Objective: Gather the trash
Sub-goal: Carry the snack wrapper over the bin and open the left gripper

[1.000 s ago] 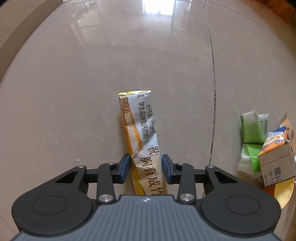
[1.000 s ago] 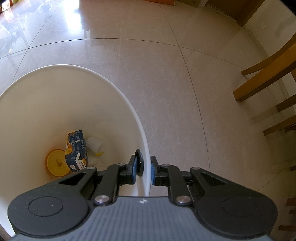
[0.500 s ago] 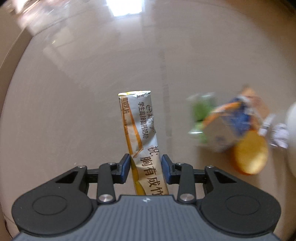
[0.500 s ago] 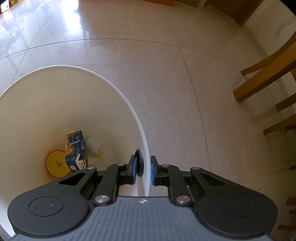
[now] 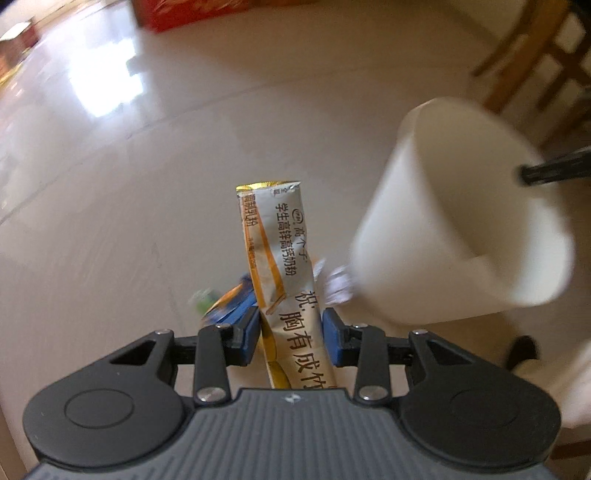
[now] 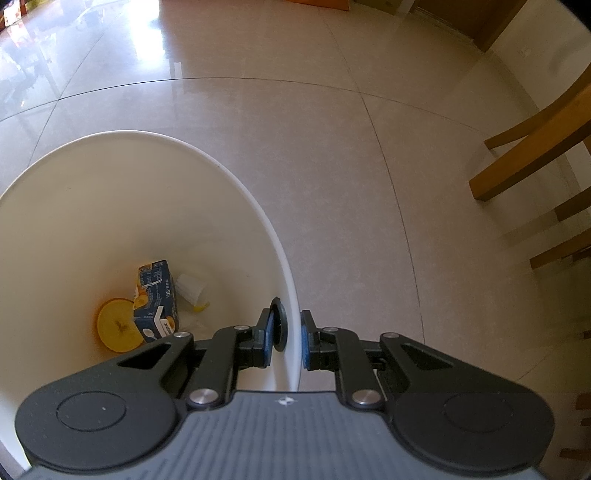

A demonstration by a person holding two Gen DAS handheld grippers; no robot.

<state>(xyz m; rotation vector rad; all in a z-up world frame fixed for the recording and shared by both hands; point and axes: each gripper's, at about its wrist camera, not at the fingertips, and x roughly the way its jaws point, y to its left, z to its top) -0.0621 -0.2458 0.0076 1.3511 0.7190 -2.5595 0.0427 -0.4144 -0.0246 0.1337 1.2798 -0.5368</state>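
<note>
A long silver and gold sachet (image 5: 284, 266) with printed characters stands up between the blue pads of my left gripper (image 5: 290, 334), which is shut on it. Right of it, blurred, is the white bin (image 5: 454, 236), tilted with its mouth up and to the right. My right gripper (image 6: 286, 339) is shut on the bin's rim (image 6: 291, 314), one pad inside and one outside. Inside the bin lie a blue and orange carton (image 6: 157, 301), an orange lid (image 6: 118, 328) and a small white cup (image 6: 190, 288).
Blurred trash (image 5: 225, 306) lies on the tiled floor behind the sachet, with a white scrap (image 5: 338, 284) by the bin's base. Wooden chair legs (image 6: 532, 155) stand at the right. A red box (image 5: 207, 11) sits at the far edge of the floor.
The left gripper has swung right with the sachet; the floor trash slid from right to behind it and the white bin came into view. The right gripper and bin hardly moved.
</note>
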